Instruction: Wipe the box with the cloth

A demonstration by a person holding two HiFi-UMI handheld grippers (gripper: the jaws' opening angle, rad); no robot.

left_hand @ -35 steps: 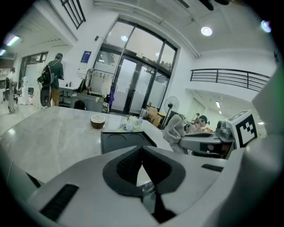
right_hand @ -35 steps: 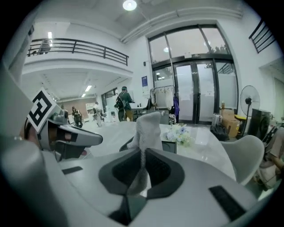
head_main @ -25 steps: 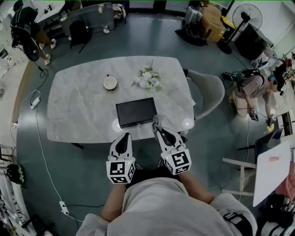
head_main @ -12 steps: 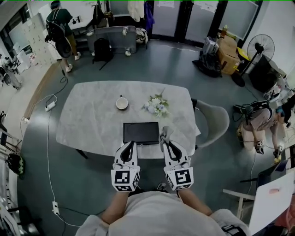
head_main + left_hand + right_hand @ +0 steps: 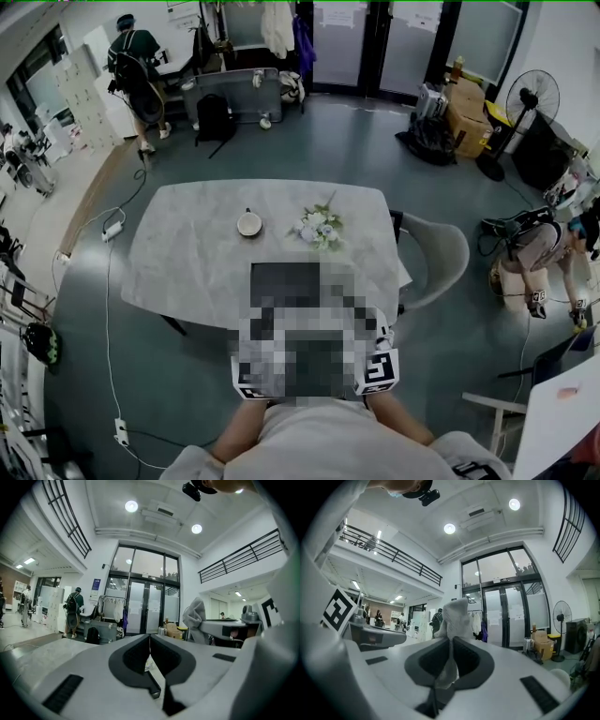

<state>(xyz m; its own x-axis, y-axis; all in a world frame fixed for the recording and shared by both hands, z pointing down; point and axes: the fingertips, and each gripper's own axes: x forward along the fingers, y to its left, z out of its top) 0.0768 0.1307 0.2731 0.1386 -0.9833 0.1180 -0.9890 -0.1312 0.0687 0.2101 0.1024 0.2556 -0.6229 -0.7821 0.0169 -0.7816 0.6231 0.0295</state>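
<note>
A flat dark box (image 5: 284, 274) lies on the marble table (image 5: 187, 244) near its front edge; a mosaic patch covers its near part. That patch also hides both grippers' jaws in the head view, where only the right marker cube (image 5: 380, 368) shows clearly. My right gripper (image 5: 452, 641) is shut on a pale grey cloth (image 5: 457, 618), which sticks up above the fingertips. My left gripper (image 5: 150, 639) is shut with nothing in it. Both point level into the room, and the cloth (image 5: 194, 616) shows at the right of the left gripper view.
A round cup (image 5: 249, 223) and a small bunch of flowers (image 5: 317, 228) stand mid-table behind the box. A grey chair (image 5: 436, 248) is at the table's right end. One person stands at the back left (image 5: 136, 66); another crouches at the right (image 5: 539, 248).
Both grippers have risen from the table's near edge toward the head camera and now point level. The head view has tilted up, showing more of the room's far side.
</note>
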